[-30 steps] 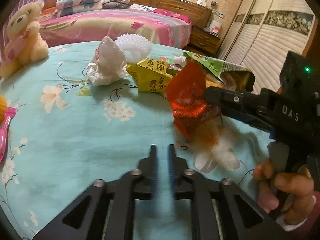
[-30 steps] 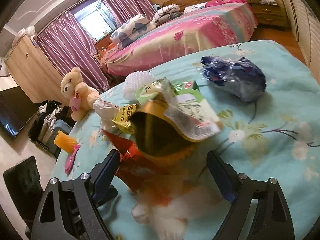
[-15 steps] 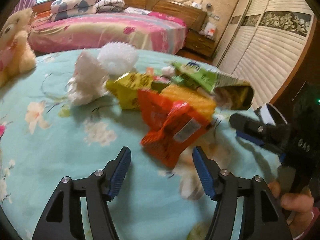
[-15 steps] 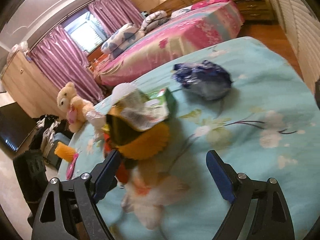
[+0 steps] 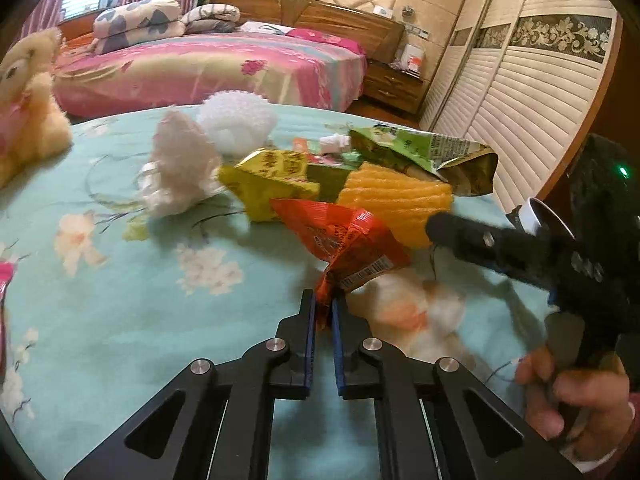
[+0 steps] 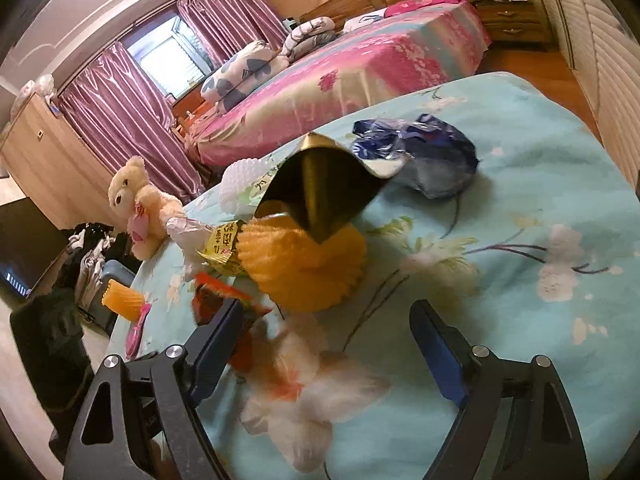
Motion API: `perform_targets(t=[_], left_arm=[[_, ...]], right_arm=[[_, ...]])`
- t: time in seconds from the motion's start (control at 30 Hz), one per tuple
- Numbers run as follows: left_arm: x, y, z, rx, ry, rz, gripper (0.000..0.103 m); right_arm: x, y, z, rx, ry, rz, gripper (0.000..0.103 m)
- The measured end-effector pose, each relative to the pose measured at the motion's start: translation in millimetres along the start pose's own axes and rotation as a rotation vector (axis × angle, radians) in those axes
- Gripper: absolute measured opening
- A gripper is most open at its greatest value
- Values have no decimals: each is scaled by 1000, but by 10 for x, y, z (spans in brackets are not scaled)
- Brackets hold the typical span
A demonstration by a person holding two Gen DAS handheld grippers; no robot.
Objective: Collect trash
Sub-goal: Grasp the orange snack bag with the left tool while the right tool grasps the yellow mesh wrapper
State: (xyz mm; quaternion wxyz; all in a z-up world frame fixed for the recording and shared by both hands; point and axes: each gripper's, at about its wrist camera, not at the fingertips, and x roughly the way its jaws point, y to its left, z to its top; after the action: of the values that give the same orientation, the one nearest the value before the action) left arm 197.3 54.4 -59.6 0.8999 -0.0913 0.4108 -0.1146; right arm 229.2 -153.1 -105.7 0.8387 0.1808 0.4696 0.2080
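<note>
My left gripper (image 5: 323, 308) is shut on a corner of the red-orange snack wrapper (image 5: 344, 240), which also shows in the right wrist view (image 6: 218, 300). Behind it lies a trash pile: a yellow wrapper (image 5: 272, 184), an orange foam net (image 5: 396, 204), a green snack bag (image 5: 424, 156), white crumpled paper (image 5: 176, 168) and a white foam net (image 5: 236, 122). My right gripper (image 6: 328, 340) is open above a white-orange plastic bag (image 6: 308, 396), just right of the pile. A blue crumpled bag (image 6: 424, 160) lies further back.
All sits on a round table with a teal floral cloth (image 5: 100, 300). A teddy bear (image 6: 140, 208) sits at its left edge, with a pink comb (image 6: 136, 332) and another orange foam net (image 6: 120, 300) nearby. A pink bed (image 5: 208, 68) stands behind.
My left gripper opened, moved in on the red-orange wrapper, then shut on its corner. The right gripper let the wrapper go, drew back and stays open.
</note>
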Motion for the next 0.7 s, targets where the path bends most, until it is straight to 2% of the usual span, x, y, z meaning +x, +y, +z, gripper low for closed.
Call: perform_targets(t=[0.1, 0.13, 0.2, 0.23, 0.3, 0.33, 0.37, 0.7], left_arm=[[-95, 1, -111, -20, 2, 8, 5], [-110, 5, -131, -23, 3, 10, 5], [-145, -31, -146, -20, 3, 14, 5], [-162, -54, -157, -16, 0, 17, 5], [-189, -109, -135, -11, -2, 14, 5], [-206, -116, -141, -10, -2, 10, 5], [-217, -133, -146, -9, -1, 4, 5], [-232, -487, -208, 48, 17, -73, 5]], right_arm=[[89, 57, 55, -17, -1, -8, 81], [124, 74, 67, -22, 4, -9, 77], [205, 116, 69, -38, 14, -15, 60], [227, 128, 66, -44, 20, -23, 45], [187, 153, 40, -59, 6, -30, 38], [151, 153, 24, -64, 3, -21, 23], [116, 147, 7, -65, 5, -14, 18], [-577, -176, -283, -3, -40, -17, 16]])
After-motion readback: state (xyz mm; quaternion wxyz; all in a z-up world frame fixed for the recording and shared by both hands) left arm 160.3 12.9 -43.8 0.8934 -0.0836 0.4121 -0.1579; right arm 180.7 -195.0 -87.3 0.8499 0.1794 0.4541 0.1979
